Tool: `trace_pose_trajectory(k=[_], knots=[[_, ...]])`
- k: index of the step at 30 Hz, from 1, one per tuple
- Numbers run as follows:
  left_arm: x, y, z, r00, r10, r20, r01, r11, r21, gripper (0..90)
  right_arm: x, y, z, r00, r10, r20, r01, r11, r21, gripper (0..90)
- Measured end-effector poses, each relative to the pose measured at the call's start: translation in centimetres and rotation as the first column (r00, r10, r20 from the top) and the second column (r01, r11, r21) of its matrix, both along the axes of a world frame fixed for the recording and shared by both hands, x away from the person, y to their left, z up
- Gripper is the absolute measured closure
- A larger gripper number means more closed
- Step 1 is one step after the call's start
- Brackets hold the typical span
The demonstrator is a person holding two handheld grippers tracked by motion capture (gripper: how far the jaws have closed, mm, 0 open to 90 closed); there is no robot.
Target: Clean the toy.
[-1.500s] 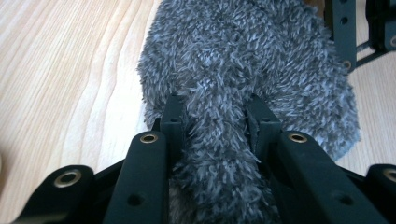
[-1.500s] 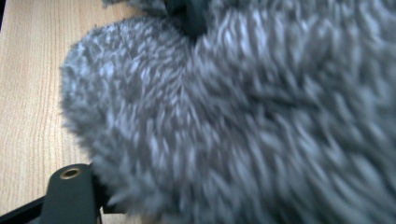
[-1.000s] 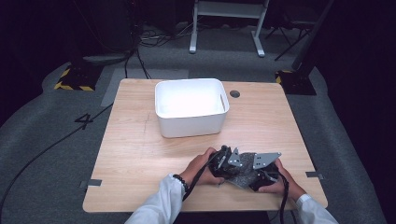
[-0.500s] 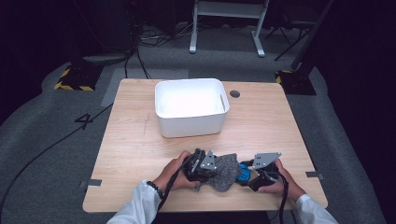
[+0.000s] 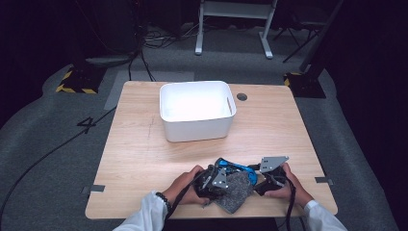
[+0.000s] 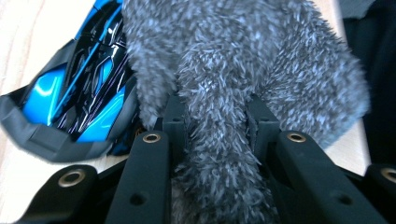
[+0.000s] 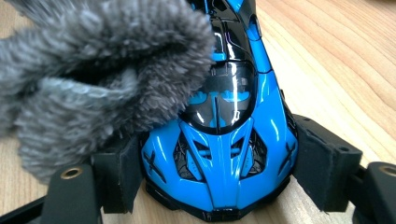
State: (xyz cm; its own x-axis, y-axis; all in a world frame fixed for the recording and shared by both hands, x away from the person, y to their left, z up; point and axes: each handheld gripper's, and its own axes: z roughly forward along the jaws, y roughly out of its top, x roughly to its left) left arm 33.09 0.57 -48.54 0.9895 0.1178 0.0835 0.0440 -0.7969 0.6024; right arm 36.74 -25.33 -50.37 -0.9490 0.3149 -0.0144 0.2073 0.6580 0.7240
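A glossy blue and black toy car [image 7: 219, 154] lies on the wooden table [image 5: 134, 159] near its front edge. My right gripper [image 7: 219, 170] is shut on the car, one pad pressing each flank. A fuzzy grey cloth [image 6: 243, 70] is bunched between the jaws of my left gripper [image 6: 217, 121], which is shut on it. The cloth [image 7: 93, 79] drapes over the car's far end and part of its roof. In the high view the left gripper [image 5: 214, 180] sits left of the car [image 5: 236, 169], the cloth [image 5: 235, 191] hangs in front, and the right gripper [image 5: 262, 182] is to the right.
A white plastic bin [image 5: 196, 115] stands at the middle back of the table. A round hole [image 5: 242, 96] sits behind it to the right. Grey tape tabs [image 5: 96, 188] mark the side edges. Cables cross the floor at left.
My left gripper has dragged the grey cloth leftward and toward the front edge off the car, then come back a little to the right. The right gripper and the car have stayed put.
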Motion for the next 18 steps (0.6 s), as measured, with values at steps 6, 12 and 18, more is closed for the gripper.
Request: trace_pose_trajectory(k=[6,12,18], knots=[[1.3,2.0,-0.1,0.9992,0.012,-0.039,-0.012,0.9999,-0.001,69.5,-0.1,-0.4,0.1,0.9998,0.015,-0.009,-0.015,1.000,-0.002,25.9],[2.7,5.9,0.0,0.9933,0.109,-0.037,-0.109,0.9940,0.007,69.6,-0.2,-0.7,0.1,0.9998,0.018,-0.013,-0.018,1.000,-0.008,26.1],[4.6,8.9,0.0,0.9592,0.281,-0.033,-0.282,0.9593,-0.021,69.5,-0.3,-0.7,0.1,0.9997,0.024,-0.010,-0.024,1.000,-0.008,26.1]])
